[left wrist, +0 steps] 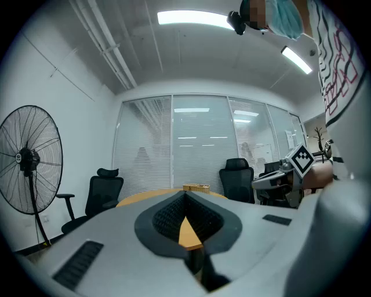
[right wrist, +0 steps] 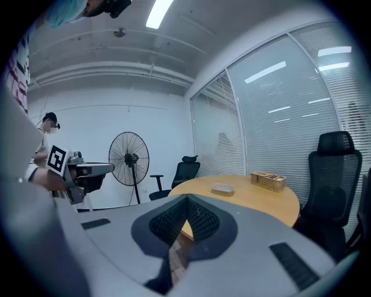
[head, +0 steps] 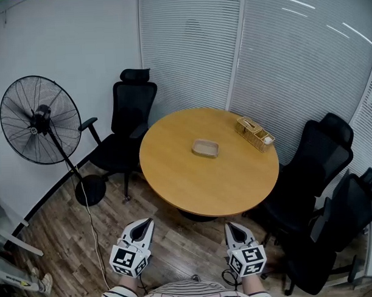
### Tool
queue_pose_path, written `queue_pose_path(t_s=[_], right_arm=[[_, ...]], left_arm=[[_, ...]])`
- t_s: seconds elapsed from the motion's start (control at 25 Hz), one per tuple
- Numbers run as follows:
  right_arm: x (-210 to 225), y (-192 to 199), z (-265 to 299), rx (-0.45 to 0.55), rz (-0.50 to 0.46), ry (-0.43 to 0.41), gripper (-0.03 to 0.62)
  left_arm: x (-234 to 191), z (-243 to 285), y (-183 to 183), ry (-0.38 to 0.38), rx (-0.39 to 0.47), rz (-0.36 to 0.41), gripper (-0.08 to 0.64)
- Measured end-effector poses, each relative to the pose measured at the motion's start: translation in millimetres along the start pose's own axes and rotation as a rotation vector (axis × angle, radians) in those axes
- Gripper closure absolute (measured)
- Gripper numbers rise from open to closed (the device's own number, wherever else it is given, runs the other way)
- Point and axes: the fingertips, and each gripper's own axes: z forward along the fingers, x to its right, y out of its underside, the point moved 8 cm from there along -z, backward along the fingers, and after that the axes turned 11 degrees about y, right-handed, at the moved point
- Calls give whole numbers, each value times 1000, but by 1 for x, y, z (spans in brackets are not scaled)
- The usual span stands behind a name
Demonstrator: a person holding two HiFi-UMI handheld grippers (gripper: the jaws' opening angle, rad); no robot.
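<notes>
Left gripper (head: 145,223) and right gripper (head: 231,226) hovering short of the round table's (head: 175,179) near edge. Jaws pressed together on both, pinching nothing.

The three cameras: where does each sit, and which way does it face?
Head view: on the person's head, steeply down at the table; shows left gripper, right gripper, striped shirt.
Left gripper view: on the left gripper, along its shut jaws towards the table; right gripper at right.
Right gripper view: on the right gripper, towards the table; left gripper at left.
Shared: all three see the table and fan.
</notes>
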Motion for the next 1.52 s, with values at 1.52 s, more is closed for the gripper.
queue_pose_path(t_s=[1.52], right_arm=[[27, -31, 227, -43, 200, 95, 385]], left_arm=[[-173, 191, 40, 169, -69, -173, 357]])
